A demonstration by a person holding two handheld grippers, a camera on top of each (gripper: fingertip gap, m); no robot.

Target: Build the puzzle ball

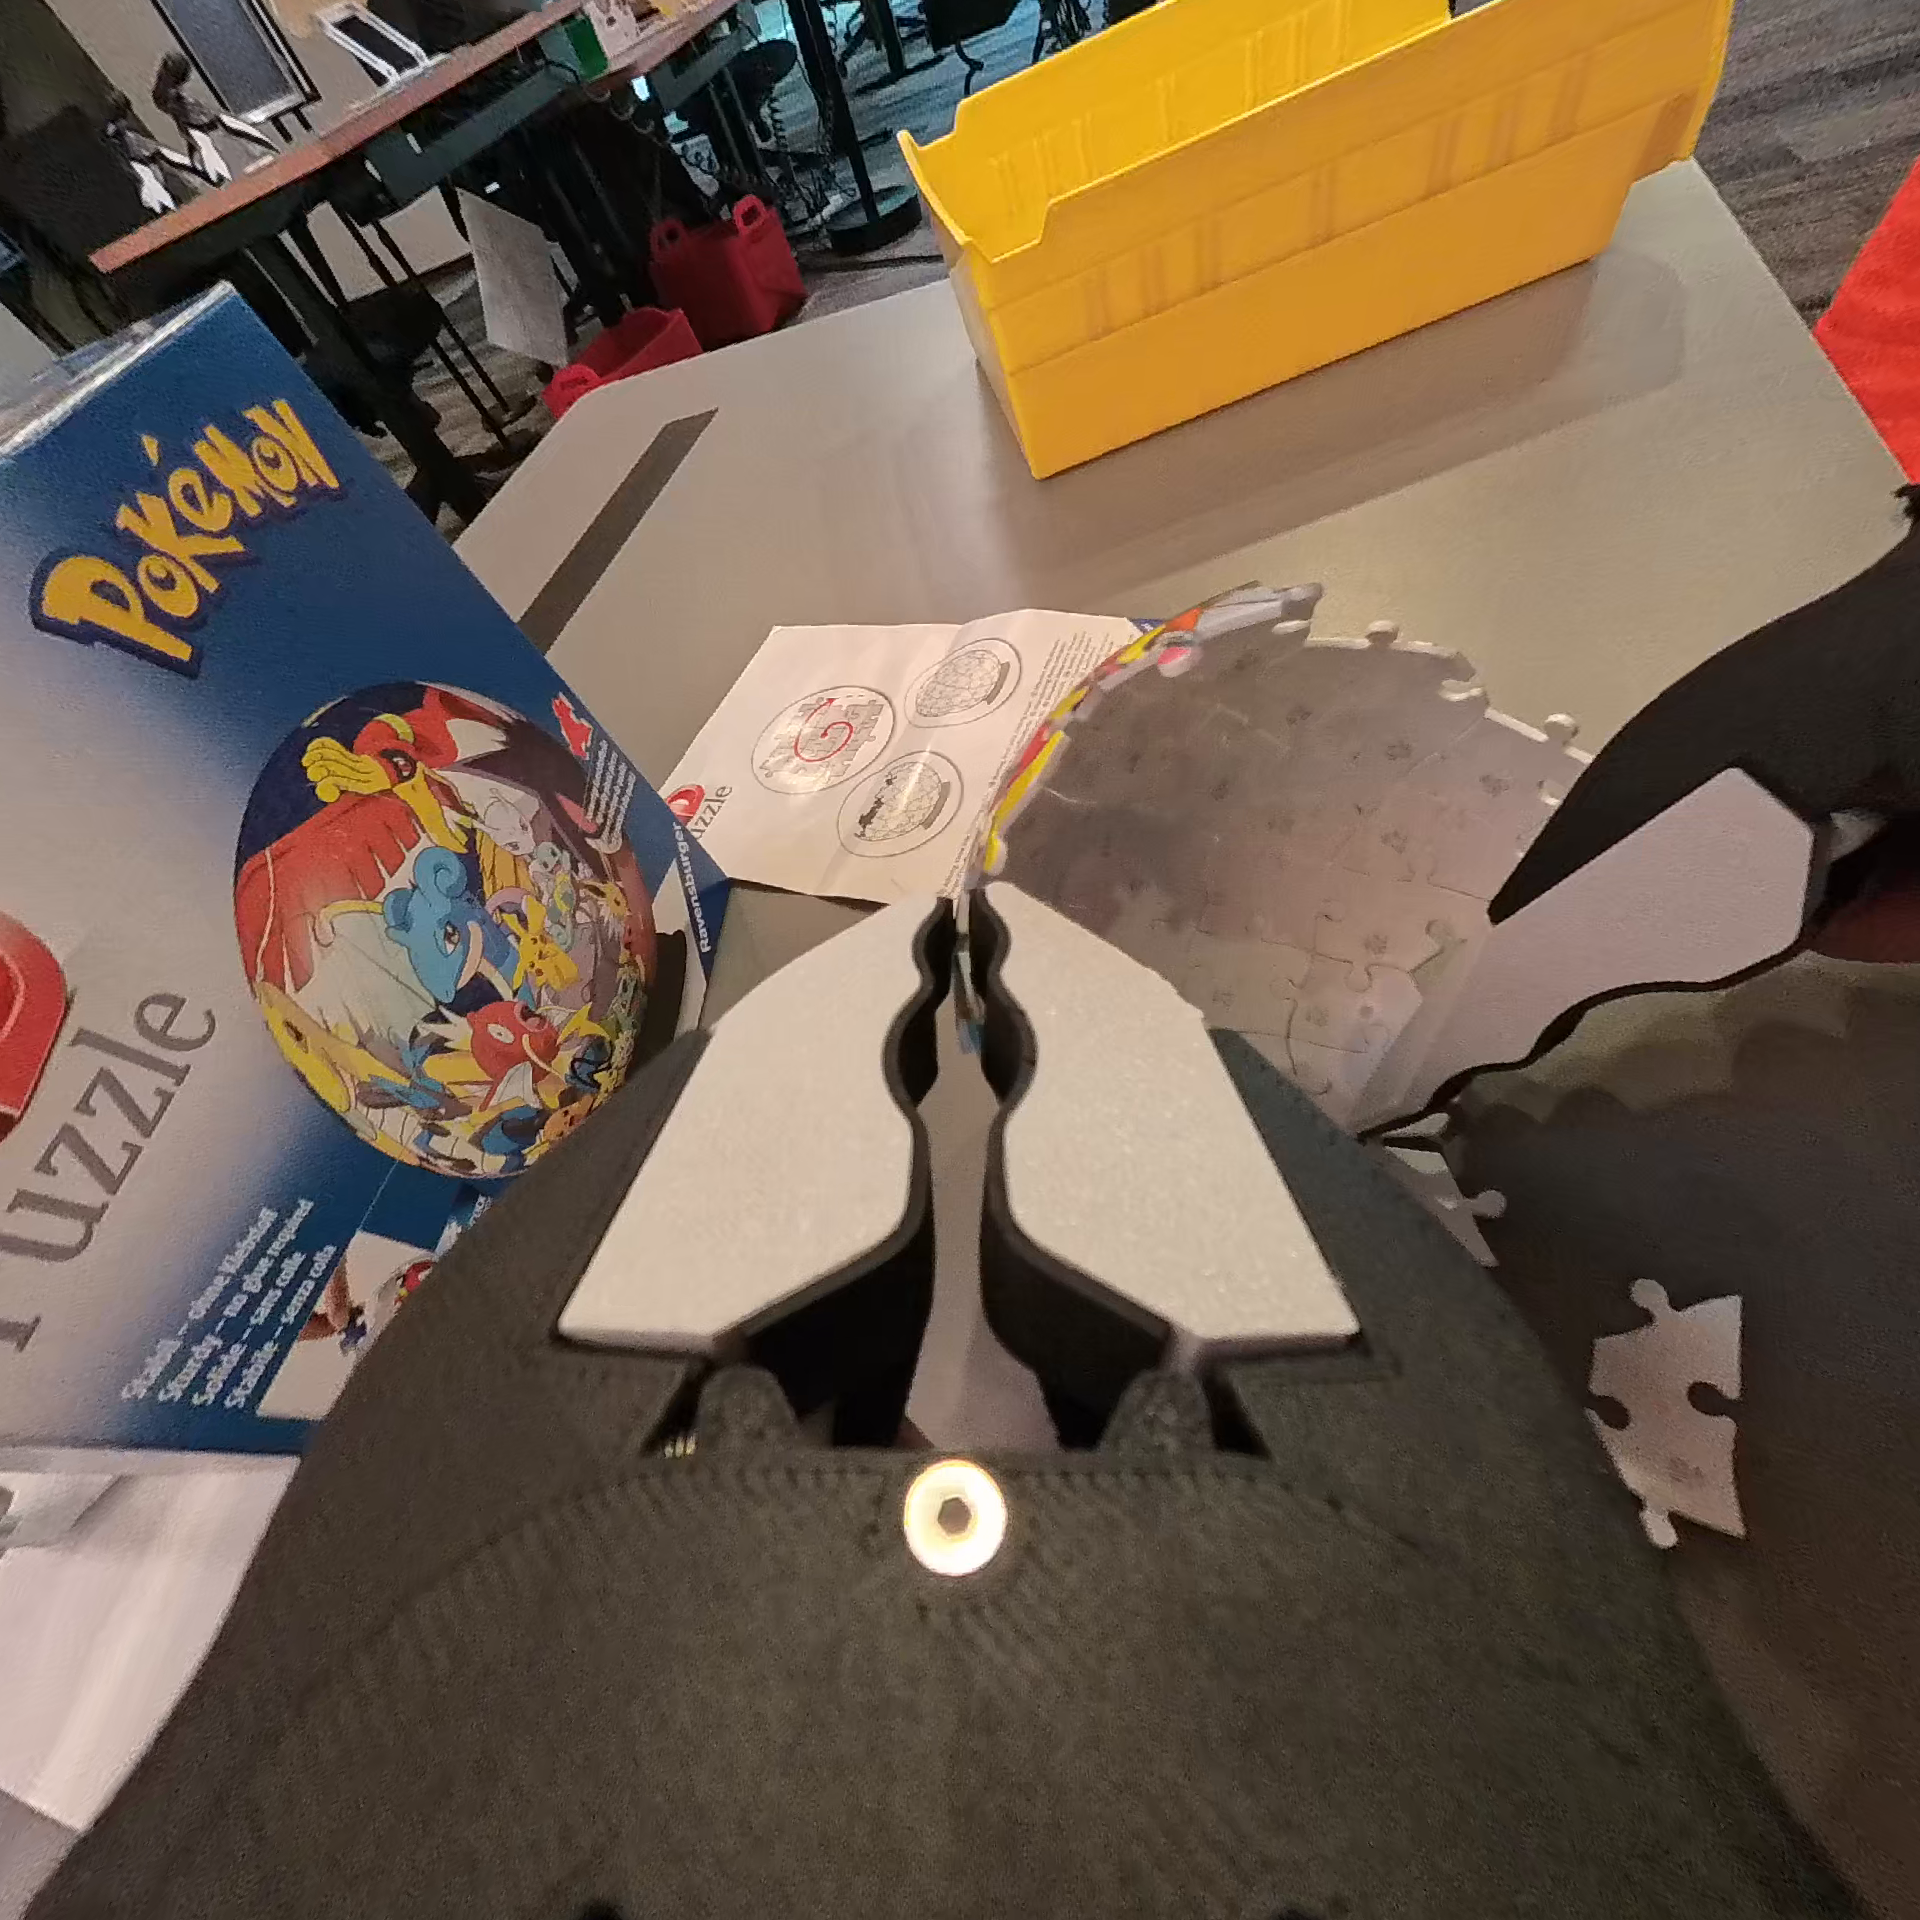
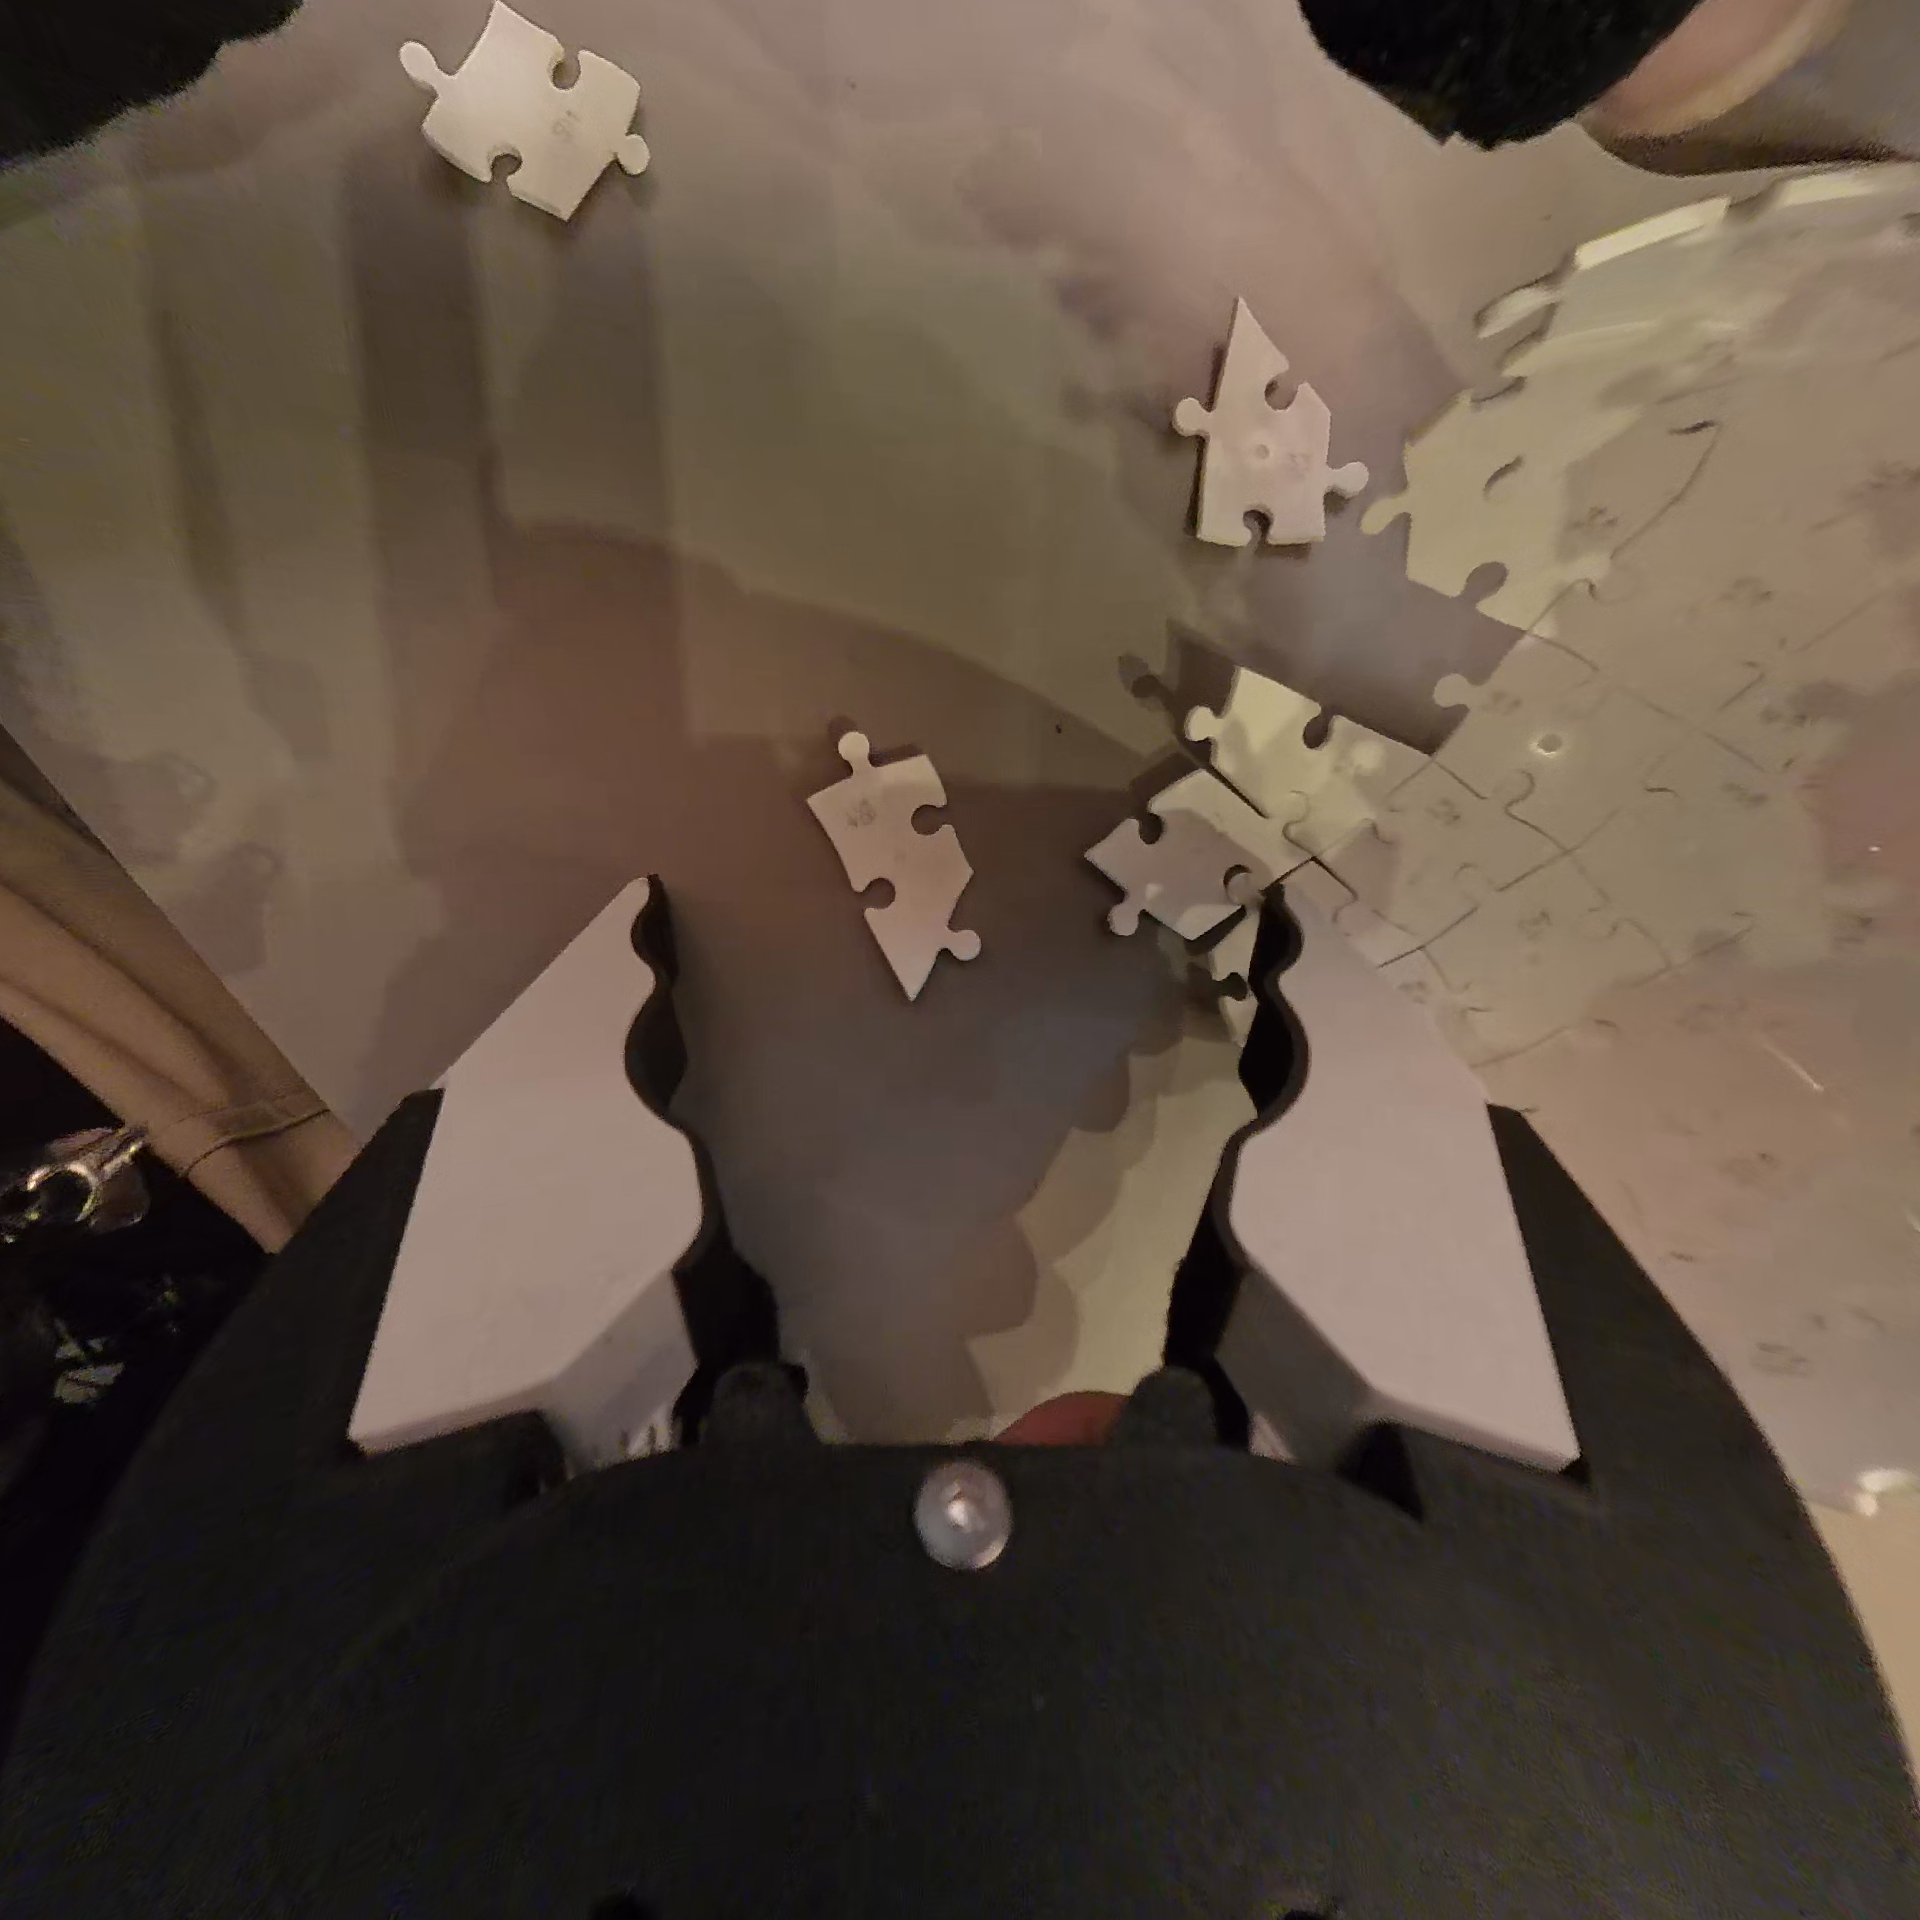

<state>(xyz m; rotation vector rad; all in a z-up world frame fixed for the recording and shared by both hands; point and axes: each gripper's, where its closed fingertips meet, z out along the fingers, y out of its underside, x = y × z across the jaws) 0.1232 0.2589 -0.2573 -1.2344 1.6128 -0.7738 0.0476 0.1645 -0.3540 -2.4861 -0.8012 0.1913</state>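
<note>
My left gripper [image 1: 961,920] is shut on the rim of the partly built puzzle ball shell [image 1: 1299,831] and holds it upright. The shell's grey inner side faces me, and its coloured outer edge shows at the top left. My right gripper [image 2: 961,904] is open and empty, low over the table. The shell [image 2: 1621,748] is on its right, and an edge piece [image 2: 1174,862] juts out beside the right fingertip [image 2: 1273,935]. Loose grey pieces lie face down: one [image 2: 894,862] between the fingers' line, one [image 2: 1262,447] farther ahead, one [image 2: 525,114] far left.
The blue puzzle box [image 1: 312,831] stands at the left, with the folded instruction sheet [image 1: 883,758] behind the fingers. A yellow bin [image 1: 1299,208] sits at the far table edge. The right gripper [image 1: 1714,831] shows dark at the right, above another loose piece [image 1: 1673,1423].
</note>
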